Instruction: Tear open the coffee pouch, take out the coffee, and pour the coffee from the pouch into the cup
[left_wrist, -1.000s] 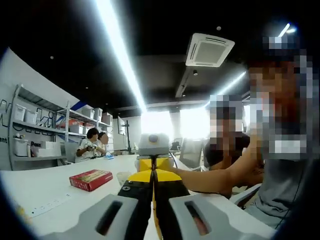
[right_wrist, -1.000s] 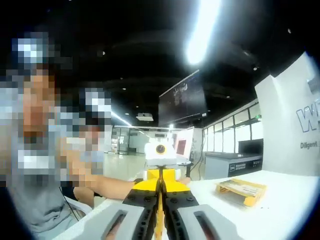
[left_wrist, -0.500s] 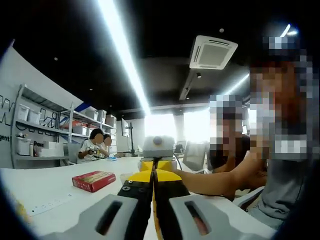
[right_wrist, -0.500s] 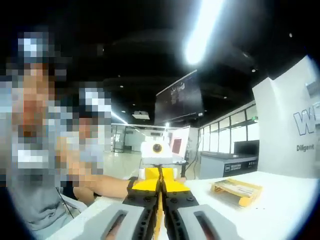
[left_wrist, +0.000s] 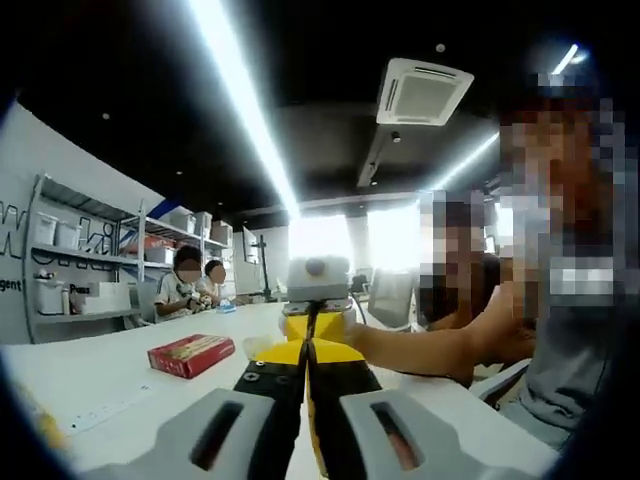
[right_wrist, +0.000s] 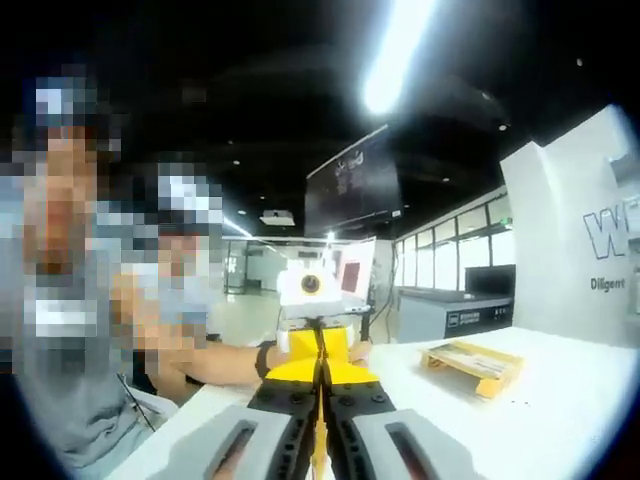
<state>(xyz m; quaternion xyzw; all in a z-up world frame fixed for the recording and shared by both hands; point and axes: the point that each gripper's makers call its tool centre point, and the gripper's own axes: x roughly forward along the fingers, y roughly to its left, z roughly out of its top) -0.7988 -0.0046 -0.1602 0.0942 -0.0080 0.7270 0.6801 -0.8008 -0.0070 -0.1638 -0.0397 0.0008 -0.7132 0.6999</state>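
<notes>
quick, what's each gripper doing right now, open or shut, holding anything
Left gripper: shut on a thin yellow strip.
Right gripper: shut on the same yellow strip.

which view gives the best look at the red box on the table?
The left gripper view. The flat red rectangular box lies in full sight on the white table, left of the jaws. The right gripper view faces another stretch of table, where a yellow tray-like object lies instead.

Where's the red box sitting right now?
In the left gripper view, the red box lies flat on the white table, left of the left gripper, with a small white cup just to its right.
</notes>
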